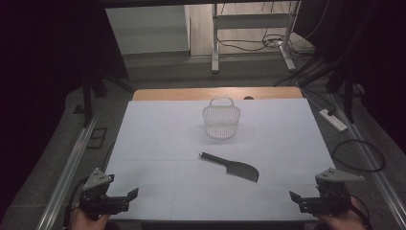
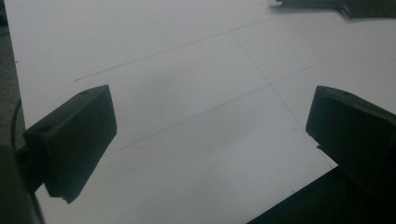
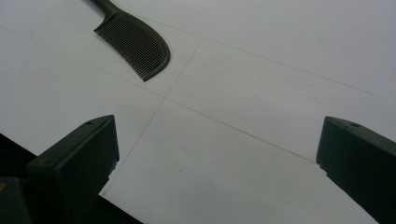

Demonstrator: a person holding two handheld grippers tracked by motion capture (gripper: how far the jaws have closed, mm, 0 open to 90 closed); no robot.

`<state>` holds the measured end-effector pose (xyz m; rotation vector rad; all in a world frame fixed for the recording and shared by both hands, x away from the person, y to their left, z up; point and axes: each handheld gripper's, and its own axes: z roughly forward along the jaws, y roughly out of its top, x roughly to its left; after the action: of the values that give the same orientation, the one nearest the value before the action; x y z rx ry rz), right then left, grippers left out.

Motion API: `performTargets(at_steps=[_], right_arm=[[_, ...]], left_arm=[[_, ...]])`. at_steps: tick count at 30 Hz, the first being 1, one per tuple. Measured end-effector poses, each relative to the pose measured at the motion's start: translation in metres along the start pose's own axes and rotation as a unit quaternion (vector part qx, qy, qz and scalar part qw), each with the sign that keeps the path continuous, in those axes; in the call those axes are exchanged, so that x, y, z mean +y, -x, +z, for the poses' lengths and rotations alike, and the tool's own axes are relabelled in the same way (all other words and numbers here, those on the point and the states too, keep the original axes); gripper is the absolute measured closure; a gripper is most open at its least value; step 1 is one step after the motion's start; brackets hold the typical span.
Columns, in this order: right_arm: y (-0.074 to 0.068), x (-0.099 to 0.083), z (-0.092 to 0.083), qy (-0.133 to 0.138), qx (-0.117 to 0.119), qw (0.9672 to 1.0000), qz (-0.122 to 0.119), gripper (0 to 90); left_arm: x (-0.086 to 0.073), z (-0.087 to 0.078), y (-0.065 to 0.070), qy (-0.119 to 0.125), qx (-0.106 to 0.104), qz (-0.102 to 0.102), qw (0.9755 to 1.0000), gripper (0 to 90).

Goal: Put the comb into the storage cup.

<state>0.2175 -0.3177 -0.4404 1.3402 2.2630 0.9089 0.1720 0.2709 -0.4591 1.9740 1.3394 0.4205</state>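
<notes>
A black comb (image 1: 232,167) lies flat near the middle of the white table sheet (image 1: 158,143), handle toward the far left; the right gripper view has its toothed end (image 3: 135,42) at upper left. Behind it stands a white wire basket (image 1: 221,120), upright, with its handle up. My left gripper (image 1: 125,199) sits at the near left corner, jaws wide apart over bare sheet (image 2: 210,135). At the near right corner my right gripper (image 1: 299,201) is likewise open, with nothing between its jaws (image 3: 217,154). Both are well short of the comb.
A wooden table edge (image 1: 191,93) shows beyond the sheet. On the floor to the right lie a white power strip (image 1: 332,120) and a looped black cable (image 1: 359,155). Metal rails run along both sides. A dark shape (image 2: 336,4) crosses the left gripper view's top edge.
</notes>
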Motion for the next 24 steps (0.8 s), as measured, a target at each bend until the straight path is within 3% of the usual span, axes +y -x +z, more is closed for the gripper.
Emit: performTargets(at_steps=[6, 24], right_arm=[[0.0029, -0.0001, -0.0008, 0.003, 0.008, 0.9999, 0.014, 0.0], [0.0023, 0.0007, 0.0007, -0.005, 0.018, 0.9998, 0.007, 0.3]], left_arm=[[-0.0005, -0.0009, -0.0001, 0.002, -0.004, -0.001, 1.0000, 2.3], [-0.0009, -0.0014, 0.0000, 0.003, -0.009, -0.002, 0.9999, 1.5]])
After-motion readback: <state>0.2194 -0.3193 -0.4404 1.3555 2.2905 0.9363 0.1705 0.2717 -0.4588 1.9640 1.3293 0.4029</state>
